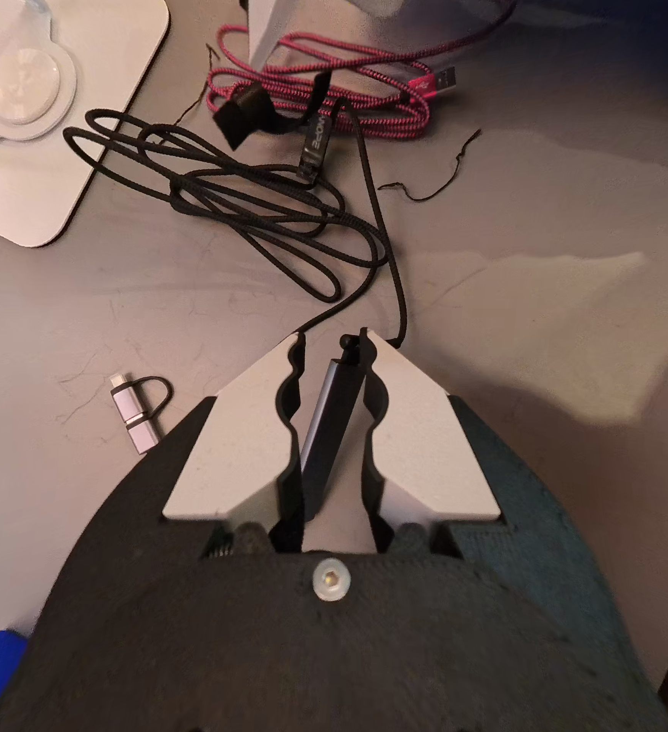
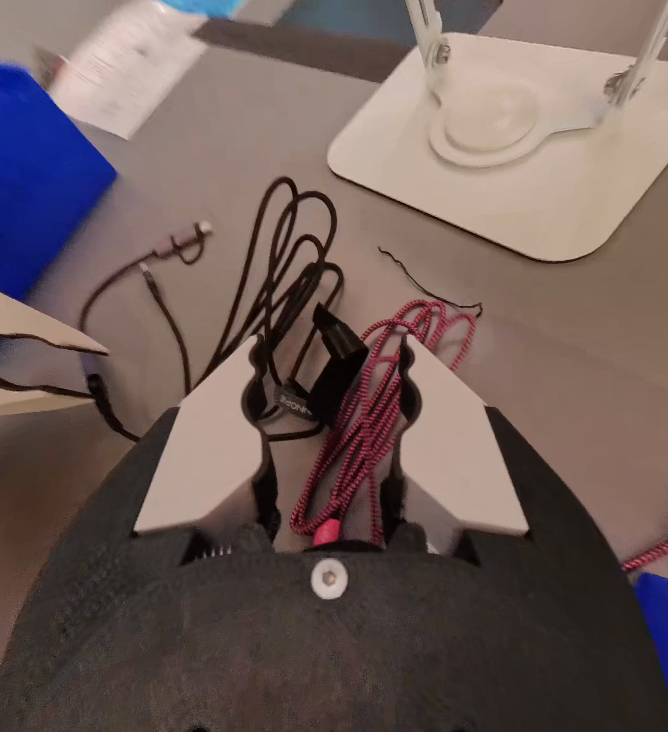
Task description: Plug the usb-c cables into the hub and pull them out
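Note:
In the left wrist view my left gripper is shut on a slim dark grey hub, which sits slanted between the white fingers. The hub's black braided cable leaves at the fingertips and lies coiled on the table beyond. A pink braided cable is coiled farther back, its metal plug pointing right. My right gripper is open, low over the pink cable, whose strands and a pink connector lie between its fingers. The black cable and a black strap are just beyond.
A white lamp base stands at the back left and also shows in the right wrist view. A small grey adapter lies left of my left gripper. A loose dark thread lies on the grey table. A blue block and white paper are at the left. The loose dark thread is about equally far from each gripper, around 12 cm.

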Demonstrator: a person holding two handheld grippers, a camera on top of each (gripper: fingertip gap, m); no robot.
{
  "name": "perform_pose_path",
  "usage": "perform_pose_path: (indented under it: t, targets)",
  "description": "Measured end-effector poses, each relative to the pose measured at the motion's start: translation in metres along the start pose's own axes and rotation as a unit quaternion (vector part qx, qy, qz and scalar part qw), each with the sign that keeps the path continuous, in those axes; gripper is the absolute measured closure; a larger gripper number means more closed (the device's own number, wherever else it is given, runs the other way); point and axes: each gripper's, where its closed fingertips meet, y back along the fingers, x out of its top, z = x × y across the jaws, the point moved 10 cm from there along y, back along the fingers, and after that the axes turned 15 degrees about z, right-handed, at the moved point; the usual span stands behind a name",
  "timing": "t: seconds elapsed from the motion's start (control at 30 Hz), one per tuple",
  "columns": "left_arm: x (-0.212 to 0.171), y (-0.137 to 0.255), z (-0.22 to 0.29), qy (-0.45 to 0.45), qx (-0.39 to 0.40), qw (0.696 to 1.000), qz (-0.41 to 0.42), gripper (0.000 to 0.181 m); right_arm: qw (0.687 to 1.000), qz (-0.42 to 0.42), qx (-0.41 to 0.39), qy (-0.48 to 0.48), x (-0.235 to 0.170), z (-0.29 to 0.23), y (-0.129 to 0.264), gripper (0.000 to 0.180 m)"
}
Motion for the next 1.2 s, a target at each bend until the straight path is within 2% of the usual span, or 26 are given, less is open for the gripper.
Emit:
perform_pose_path:
  t: [0.13,0.2,0.33,0.4,0.5,0.57,0.7,0.87,1.03,1.2]
  targets:
    - [-0.001,0.0,-0.001,0.001,0.0,1.0,0.0,0.155,0.995,-0.042,-0.088,0.032,-0.008,0.018,0.001,0.117]
    - [-0.001,0.0,-0.001,-0.001,0.001,1.0,-0.001,0.156,0.993,-0.057,-0.1,0.036,-0.01,0.019,0.001,0.127]
    - [-0.001,0.001,0.0,-0.001,0.0,1.0,0.0,0.156,0.981,-0.132,-0.122,0.068,-0.027,0.022,-0.009,0.127]
    - [-0.001,0.0,0.0,-0.001,0.0,1.0,0.0,0.156,0.981,-0.139,-0.112,0.077,-0.03,0.019,-0.013,0.139]
    - [-0.001,-0.001,0.0,-0.002,0.0,1.0,-0.002,0.156,0.98,-0.139,-0.102,0.095,-0.031,0.017,-0.015,0.168]
    - [0.001,-0.001,0.001,-0.002,0.001,1.0,-0.001,0.156,0.979,-0.136,-0.104,0.108,-0.03,0.017,-0.016,0.171]
    - [0.006,0.004,0.0,-0.001,0.01,1.0,0.014,0.155,0.982,-0.082,-0.111,0.129,-0.016,0.01,-0.01,0.175]
    - [0.021,0.014,-0.012,0.017,0.042,0.996,0.073,0.151,0.982,0.019,-0.096,0.16,0.006,-0.004,0.006,0.176]
    - [0.046,0.004,-0.022,0.034,0.035,0.991,0.125,0.141,0.981,0.104,-0.019,0.162,0.02,-0.022,0.016,0.176]
    - [0.063,-0.017,-0.031,0.07,0.012,0.985,0.158,0.122,0.969,0.163,0.055,0.18,0.027,-0.046,0.02,0.177]
